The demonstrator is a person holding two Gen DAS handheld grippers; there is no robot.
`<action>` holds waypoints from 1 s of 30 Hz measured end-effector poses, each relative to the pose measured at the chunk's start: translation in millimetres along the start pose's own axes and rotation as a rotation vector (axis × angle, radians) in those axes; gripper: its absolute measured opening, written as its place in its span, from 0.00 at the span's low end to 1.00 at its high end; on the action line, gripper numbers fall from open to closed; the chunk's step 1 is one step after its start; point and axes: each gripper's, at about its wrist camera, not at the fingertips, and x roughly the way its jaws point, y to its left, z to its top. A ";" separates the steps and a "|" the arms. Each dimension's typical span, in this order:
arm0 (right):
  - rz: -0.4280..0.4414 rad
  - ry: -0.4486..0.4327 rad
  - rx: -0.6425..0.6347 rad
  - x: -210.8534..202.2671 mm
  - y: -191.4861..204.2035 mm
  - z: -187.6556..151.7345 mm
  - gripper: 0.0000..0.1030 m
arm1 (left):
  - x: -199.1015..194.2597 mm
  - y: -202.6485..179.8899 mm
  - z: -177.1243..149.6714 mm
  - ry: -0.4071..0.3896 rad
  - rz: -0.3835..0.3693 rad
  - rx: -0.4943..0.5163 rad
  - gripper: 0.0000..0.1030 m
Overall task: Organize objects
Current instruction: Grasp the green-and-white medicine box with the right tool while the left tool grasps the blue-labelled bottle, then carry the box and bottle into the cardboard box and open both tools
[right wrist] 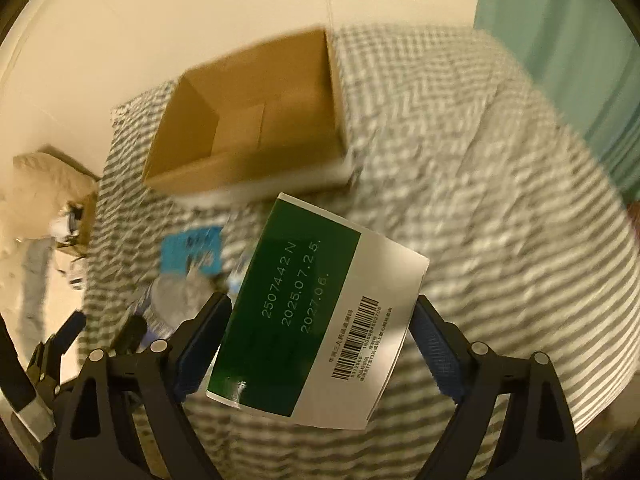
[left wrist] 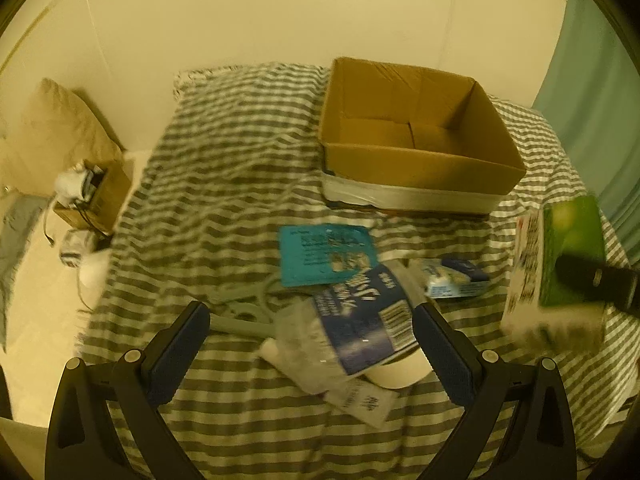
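Note:
An open, empty cardboard box (left wrist: 416,136) stands at the far side of a striped bed; it also shows in the right wrist view (right wrist: 256,120). My right gripper (right wrist: 320,340) is shut on a green and white box (right wrist: 316,308) and holds it above the bed, short of the cardboard box; that box shows at the right in the left wrist view (left wrist: 560,264). My left gripper (left wrist: 312,340) is open over a pile: a clear bag with a dark blue label (left wrist: 352,328), a teal packet (left wrist: 324,254), a small blue and white packet (left wrist: 456,278) and a grey hanger (left wrist: 248,308).
The striped bedcover (left wrist: 224,168) fills the middle. At the left on the floor stand a small brown carton with clutter (left wrist: 92,196) and a beige cushion (left wrist: 52,128). A teal curtain (left wrist: 592,80) hangs at the right. A white wall is behind.

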 end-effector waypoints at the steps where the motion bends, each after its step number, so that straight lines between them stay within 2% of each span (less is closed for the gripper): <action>1: -0.018 -0.020 -0.019 -2.8 0.2 5.4 0.87 | 1.8 -2.1 0.1 0.006 -0.006 -0.004 1.00; 4: -0.056 -0.070 -0.068 -4.9 2.6 17.9 0.87 | 11.2 -7.0 -0.1 0.035 -0.013 -0.014 1.00; 10: -0.020 -0.046 -0.105 9.4 6.7 17.1 0.86 | 30.4 -15.5 1.4 0.081 -0.021 -0.060 1.00; 14: -0.038 -0.065 -0.155 10.3 11.5 13.2 0.86 | 40.5 -25.6 3.9 0.073 0.028 -0.042 1.00; 17: -0.035 -0.076 -0.175 6.8 11.8 12.8 0.86 | 53.8 -26.3 1.5 0.104 0.051 -0.041 1.00; 23: -0.023 -0.078 -0.187 4.4 12.9 9.2 0.86 | 71.5 -12.0 -9.6 0.176 0.018 -0.110 1.00; 25: -0.019 -0.077 -0.191 3.4 13.8 8.0 0.86 | 68.5 -9.5 -10.5 0.175 -0.005 -0.108 0.93; 30: -0.016 -0.102 -0.220 -9.6 20.0 6.6 0.85 | 44.3 -13.2 -4.9 0.109 -0.026 -0.066 0.93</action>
